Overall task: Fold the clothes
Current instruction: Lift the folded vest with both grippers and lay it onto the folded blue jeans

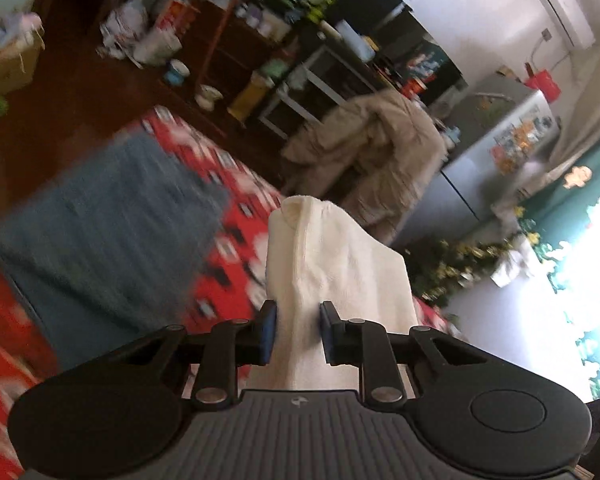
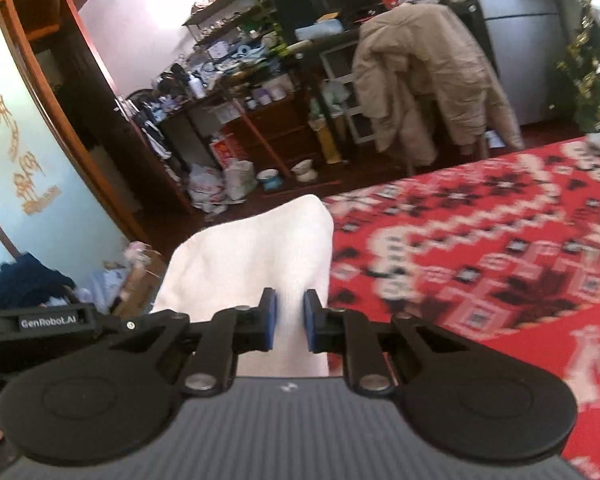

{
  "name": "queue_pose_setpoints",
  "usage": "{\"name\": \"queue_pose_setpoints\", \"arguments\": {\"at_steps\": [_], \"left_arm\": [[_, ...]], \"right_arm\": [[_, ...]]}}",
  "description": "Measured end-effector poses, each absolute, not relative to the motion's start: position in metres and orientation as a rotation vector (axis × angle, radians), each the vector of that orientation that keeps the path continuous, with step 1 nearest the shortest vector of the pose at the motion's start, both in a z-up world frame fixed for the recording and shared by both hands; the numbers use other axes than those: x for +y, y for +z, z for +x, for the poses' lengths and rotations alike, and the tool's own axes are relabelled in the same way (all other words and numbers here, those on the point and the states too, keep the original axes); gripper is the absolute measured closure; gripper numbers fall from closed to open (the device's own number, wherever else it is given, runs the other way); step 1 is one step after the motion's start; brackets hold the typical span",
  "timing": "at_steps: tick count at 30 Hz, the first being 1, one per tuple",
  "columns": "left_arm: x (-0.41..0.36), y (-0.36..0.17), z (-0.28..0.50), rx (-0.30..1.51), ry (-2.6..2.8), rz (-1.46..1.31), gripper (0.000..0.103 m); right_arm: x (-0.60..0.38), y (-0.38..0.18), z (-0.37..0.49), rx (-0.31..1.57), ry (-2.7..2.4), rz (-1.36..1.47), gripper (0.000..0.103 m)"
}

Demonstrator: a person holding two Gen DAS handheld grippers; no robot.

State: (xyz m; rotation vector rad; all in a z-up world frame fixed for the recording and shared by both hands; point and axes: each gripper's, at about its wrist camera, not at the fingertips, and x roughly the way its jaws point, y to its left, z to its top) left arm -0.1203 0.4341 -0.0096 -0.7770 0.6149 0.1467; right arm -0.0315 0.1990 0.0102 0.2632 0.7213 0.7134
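While the left gripper (image 1: 298, 330) points down over the red patterned blanket (image 1: 236, 216), its blue-padded fingers (image 1: 269, 334) are clamped on a bunched fold of the cream-white garment (image 1: 332, 264). The cloth rises out of the grip in a tall, slightly leaning peak, lifted clear of the surface below. To the left of the garment in this view lies a blue-grey knitted piece (image 1: 108, 232), spread flat on the red blanket and blurred by motion. Behind the cloth stand a chair draped with a beige coat (image 1: 376, 148) and a pale refrigerator (image 1: 496, 148), and to the right a green garland (image 1: 460, 268) runs beside a bright window.

From the right wrist view, the right gripper (image 2: 290, 320) likewise has its blue fingers (image 2: 310, 320) pressed onto a fold of the same white garment (image 2: 260, 248), which stands up between them and spreads wider towards the top. At the left edge of that view part of the other gripper's black body shows, bearing a printed label (image 2: 48, 322). Right of the cloth the red patterned blanket (image 2: 480, 248) stretches away. Further back are cluttered shelves (image 2: 244, 80) and the beige coat (image 2: 420, 76) on its chair, with wooden floor between them and the blanket.
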Motion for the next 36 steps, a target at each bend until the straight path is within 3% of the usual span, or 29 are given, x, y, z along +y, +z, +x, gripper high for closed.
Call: {"name": "queue_pose_setpoints", "arguments": {"at_steps": [9,18,23,27,33,36], "left_arm": [[0.528,0.012,-0.090,0.633,0.237,-0.659,0.081],[0.592,-0.068,-0.065,0.728,0.288,-0.742,0.081],[0.599,-0.089,-0.073,0.692,0.269,-0.767,0.080],[0.597,-0.087,-0.081,0.694,0.276,-0.730,0.066],[0.581,-0.083,-0.105,0.701,0.283,-0.649,0.065],[0.573,-0.082,-0.120,0.705,0.286,-0.647,0.065]], "right_arm": [[0.331,0.022,-0.013,0.713,0.744,0.305,0.087],[0.413,-0.042,0.004,0.778,0.717,0.267,0.087],[0.416,-0.076,0.004,0.780,0.740,0.241,0.087],[0.410,-0.081,0.003,0.744,0.794,0.211,0.081],[0.381,-0.081,0.000,0.770,0.845,0.237,0.081],[0.371,-0.081,-0.023,0.776,0.885,0.197,0.087]]}}
